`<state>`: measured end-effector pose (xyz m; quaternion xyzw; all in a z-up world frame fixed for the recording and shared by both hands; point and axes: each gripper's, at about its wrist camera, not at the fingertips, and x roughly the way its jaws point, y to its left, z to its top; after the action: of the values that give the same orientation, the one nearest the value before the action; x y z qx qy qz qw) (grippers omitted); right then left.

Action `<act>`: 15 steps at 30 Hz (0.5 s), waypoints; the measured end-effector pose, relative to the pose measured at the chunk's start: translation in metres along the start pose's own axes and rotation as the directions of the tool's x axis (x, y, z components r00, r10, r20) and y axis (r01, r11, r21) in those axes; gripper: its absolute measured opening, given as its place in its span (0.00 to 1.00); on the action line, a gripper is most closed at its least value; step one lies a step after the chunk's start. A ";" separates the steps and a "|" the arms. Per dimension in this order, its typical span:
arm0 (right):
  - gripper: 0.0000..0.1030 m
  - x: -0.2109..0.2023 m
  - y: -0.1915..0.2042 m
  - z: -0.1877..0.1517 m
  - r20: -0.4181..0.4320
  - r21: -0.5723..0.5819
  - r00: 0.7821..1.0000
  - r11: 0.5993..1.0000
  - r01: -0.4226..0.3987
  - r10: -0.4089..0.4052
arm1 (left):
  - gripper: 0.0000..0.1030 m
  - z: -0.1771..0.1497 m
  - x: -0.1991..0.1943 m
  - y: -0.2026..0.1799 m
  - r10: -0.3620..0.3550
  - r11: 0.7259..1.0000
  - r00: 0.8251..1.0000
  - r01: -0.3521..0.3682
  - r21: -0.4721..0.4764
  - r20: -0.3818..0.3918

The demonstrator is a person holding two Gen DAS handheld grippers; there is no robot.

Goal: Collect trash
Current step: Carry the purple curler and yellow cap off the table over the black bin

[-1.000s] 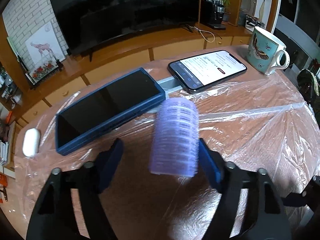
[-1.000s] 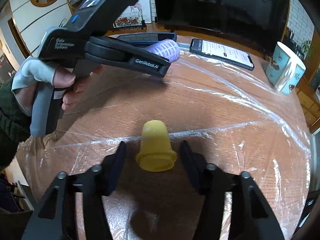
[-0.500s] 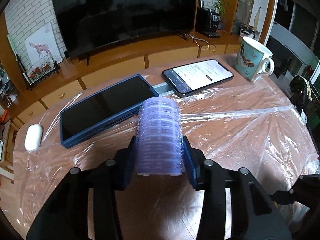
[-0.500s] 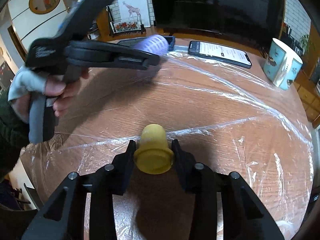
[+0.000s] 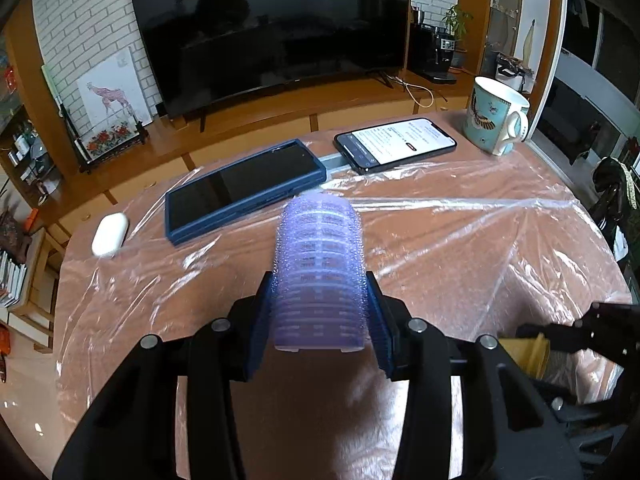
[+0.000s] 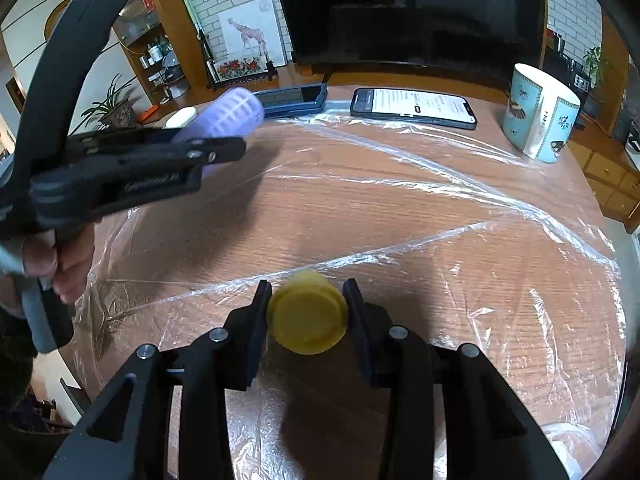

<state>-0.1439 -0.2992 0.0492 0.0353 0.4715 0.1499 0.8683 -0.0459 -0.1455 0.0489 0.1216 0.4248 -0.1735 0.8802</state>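
Note:
My left gripper (image 5: 319, 304) is shut on a purple hair roller (image 5: 318, 264) and holds it above the plastic-covered wooden table (image 5: 460, 240). The roller also shows in the right wrist view (image 6: 232, 114), held by the left gripper (image 6: 236, 148) at upper left. My right gripper (image 6: 307, 312) is shut on a small yellow cup (image 6: 307, 318), lifted off the table and tipped so its round end faces the camera. The yellow cup also shows at the lower right of the left wrist view (image 5: 524, 354).
A blue-cased tablet (image 5: 244, 188), a lit phone (image 5: 394, 144), a turquoise mug (image 5: 496, 116) and a white earbud case (image 5: 110, 234) lie along the far side of the table. A TV (image 5: 272, 28) stands on a cabinet behind. Crinkled plastic film covers the tabletop.
Both grippers closed, left on the purple roller and right on the yellow cup, and then lifted them off the table. The yellow cup has tipped toward the camera.

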 end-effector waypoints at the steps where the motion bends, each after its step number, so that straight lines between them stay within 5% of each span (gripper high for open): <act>1: 0.36 -0.001 0.000 0.000 0.002 -0.002 1.000 1.000 0.000 0.000 | 0.43 -0.002 -0.002 0.000 0.004 1.000 1.000 -0.004 -0.001 -0.001; 15: 0.36 -0.014 0.012 -0.002 0.033 -0.032 0.999 0.999 -0.016 0.017 | 0.43 -0.026 -0.029 -0.003 0.055 0.998 0.998 -0.055 -0.009 0.002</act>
<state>-0.1555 -0.2925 0.0620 0.0281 0.4541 0.1638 0.8753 -0.0827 -0.1325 0.0558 0.1291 0.4212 -0.1473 0.8855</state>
